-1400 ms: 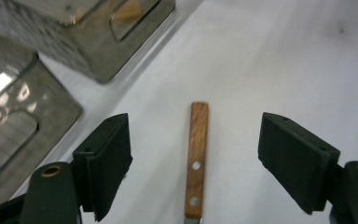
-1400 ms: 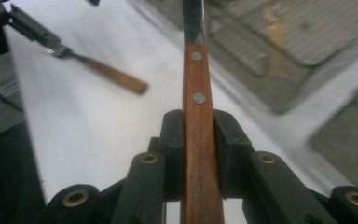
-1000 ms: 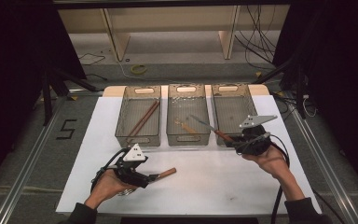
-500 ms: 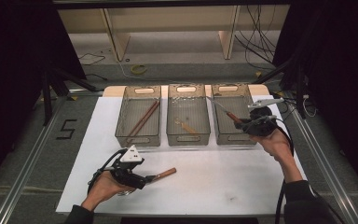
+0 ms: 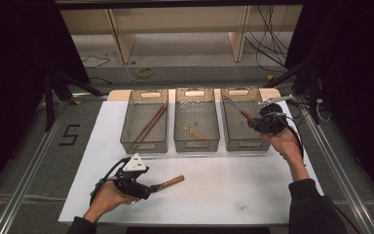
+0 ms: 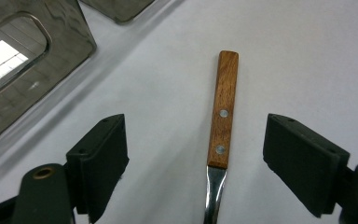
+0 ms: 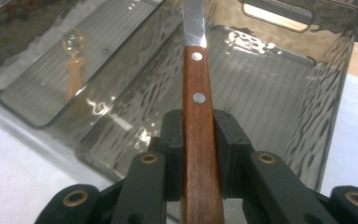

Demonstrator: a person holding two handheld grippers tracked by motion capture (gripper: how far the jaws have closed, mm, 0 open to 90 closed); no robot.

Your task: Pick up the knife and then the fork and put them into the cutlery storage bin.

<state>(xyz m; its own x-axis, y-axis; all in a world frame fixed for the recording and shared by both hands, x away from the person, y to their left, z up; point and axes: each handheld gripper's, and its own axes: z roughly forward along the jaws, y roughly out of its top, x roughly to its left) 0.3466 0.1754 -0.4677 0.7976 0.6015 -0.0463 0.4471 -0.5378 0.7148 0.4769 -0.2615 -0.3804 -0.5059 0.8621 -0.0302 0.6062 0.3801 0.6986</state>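
A wooden-handled knife (image 6: 222,121) lies on the white table top between the jaws of my left gripper (image 6: 205,163), which is open around it without touching. In the high view that knife (image 5: 171,182) lies at the front left with the left gripper (image 5: 148,189) behind it. My right gripper (image 7: 198,140) is shut on the wooden handle of a second knife (image 7: 196,93), whose metal blade points over the right-hand bin (image 7: 326,84). Seen from above, the right gripper (image 5: 254,124) holds this knife (image 5: 238,111) above the right bin (image 5: 233,141).
Three clear bins stand in a row at the back of the white mat. The left bin (image 5: 126,141) holds brown chopsticks (image 5: 149,124). The middle bin (image 5: 180,141) holds a pale spoon (image 5: 194,130). The table's wooden edge lies behind the bins.
My right gripper has carried its knife up and back from the mat's right side to above the right bin. The left gripper and its knife have stayed put.
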